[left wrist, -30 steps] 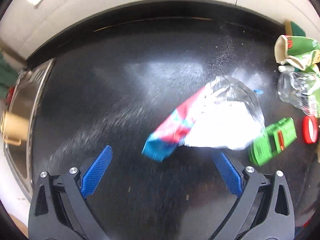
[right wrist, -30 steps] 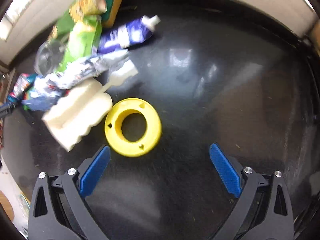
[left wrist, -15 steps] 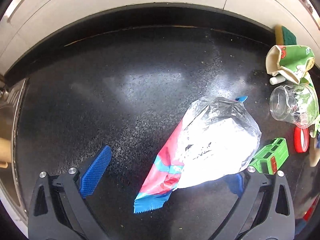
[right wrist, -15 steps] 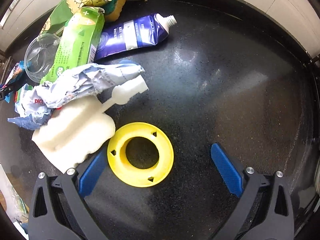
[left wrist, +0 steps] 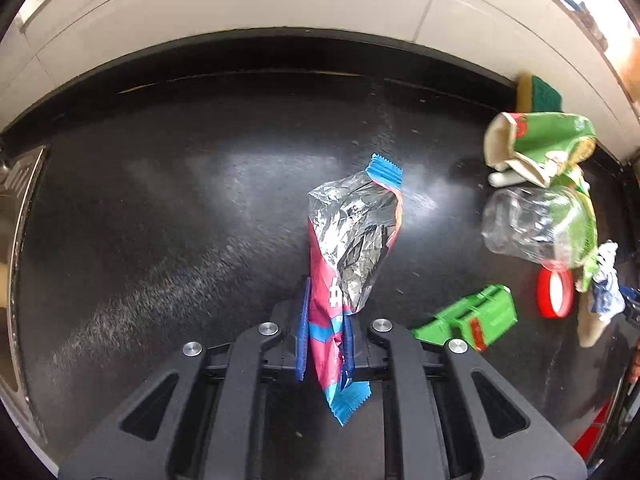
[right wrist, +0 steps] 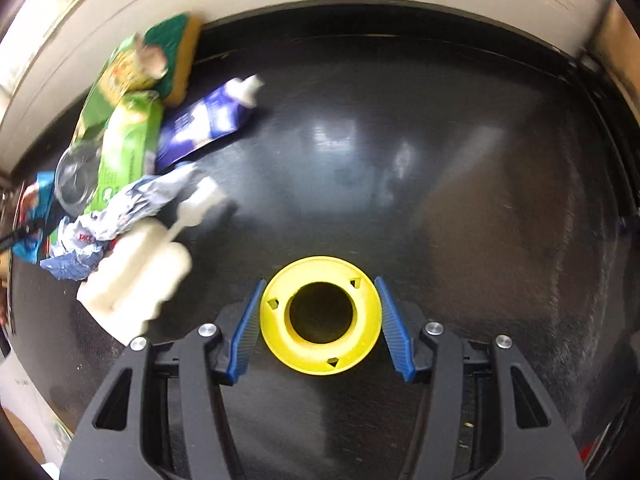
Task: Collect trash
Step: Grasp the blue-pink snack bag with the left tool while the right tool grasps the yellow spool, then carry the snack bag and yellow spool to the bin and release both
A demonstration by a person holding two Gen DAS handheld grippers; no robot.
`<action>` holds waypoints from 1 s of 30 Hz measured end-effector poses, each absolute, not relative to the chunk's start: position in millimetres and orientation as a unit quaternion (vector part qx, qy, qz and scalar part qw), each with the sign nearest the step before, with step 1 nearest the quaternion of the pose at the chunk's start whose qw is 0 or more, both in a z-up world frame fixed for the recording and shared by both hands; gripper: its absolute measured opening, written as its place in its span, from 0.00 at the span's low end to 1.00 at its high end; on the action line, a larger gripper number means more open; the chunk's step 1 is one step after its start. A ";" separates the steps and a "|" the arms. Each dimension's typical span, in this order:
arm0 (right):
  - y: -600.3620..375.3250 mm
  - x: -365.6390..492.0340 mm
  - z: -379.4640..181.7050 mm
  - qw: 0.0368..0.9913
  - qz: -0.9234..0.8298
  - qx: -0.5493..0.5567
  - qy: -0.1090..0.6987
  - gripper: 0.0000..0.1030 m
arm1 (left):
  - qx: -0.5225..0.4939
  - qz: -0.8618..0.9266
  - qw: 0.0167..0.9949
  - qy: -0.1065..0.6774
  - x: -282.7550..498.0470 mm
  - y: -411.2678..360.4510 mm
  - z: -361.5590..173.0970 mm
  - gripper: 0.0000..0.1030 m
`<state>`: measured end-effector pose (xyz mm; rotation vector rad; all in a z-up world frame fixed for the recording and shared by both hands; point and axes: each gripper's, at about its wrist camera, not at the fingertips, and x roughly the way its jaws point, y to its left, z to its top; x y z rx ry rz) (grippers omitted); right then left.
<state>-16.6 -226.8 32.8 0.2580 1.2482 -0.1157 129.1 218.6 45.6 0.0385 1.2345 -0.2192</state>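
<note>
My left gripper (left wrist: pixel 325 316) is shut on a red-and-blue foil snack wrapper (left wrist: pixel 352 236), which stands up from the blue pads above the black counter (left wrist: pixel 180 208). My right gripper (right wrist: pixel 320 312) is closed around a yellow plastic ring (right wrist: pixel 320 314), with one blue pad against each side of it. The ring rests on the black counter (right wrist: pixel 460 184).
In the left wrist view, a clear jar (left wrist: pixel 532 220), green wrappers (left wrist: pixel 540 140), a red lid (left wrist: pixel 554 292) and a green toy block (left wrist: pixel 476 318) lie right; a sink edge (left wrist: pixel 20 208) is left. In the right wrist view, a white sponge (right wrist: pixel 136 276), crumpled wrapper (right wrist: pixel 124 216), toothpaste tube (right wrist: pixel 208 124) and green packets (right wrist: pixel 124 148) lie left.
My left gripper closed on the snack wrapper and lifted it upright. My right gripper moved forward over the yellow ring and closed onto its sides.
</note>
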 end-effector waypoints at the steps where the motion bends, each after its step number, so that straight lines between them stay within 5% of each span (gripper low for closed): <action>1: -233.8 -21.5 35.3 0.804 -0.062 0.124 0.579 0.53 | 0.019 -0.106 0.809 0.577 125.1 214.7 47.4 0.12; 12: -277.1 -81.4 43.9 0.804 -0.090 0.143 0.571 0.53 | 0.016 -0.114 0.804 0.584 69.2 186.5 54.5 0.12; 17: -253.0 -65.4 98.6 0.841 -0.030 0.126 0.525 0.53 | 0.002 -0.098 0.815 0.571 50.5 203.0 84.5 0.13; 23: -107.4 -19.5 128.8 0.841 0.155 0.030 0.518 0.53 | -0.073 -0.030 0.827 0.557 2.7 265.1 86.7 0.13; 30: 130.8 -45.9 141.3 0.751 0.406 -0.114 0.509 0.53 | -0.176 0.144 0.810 0.540 -152.8 388.5 82.1 0.13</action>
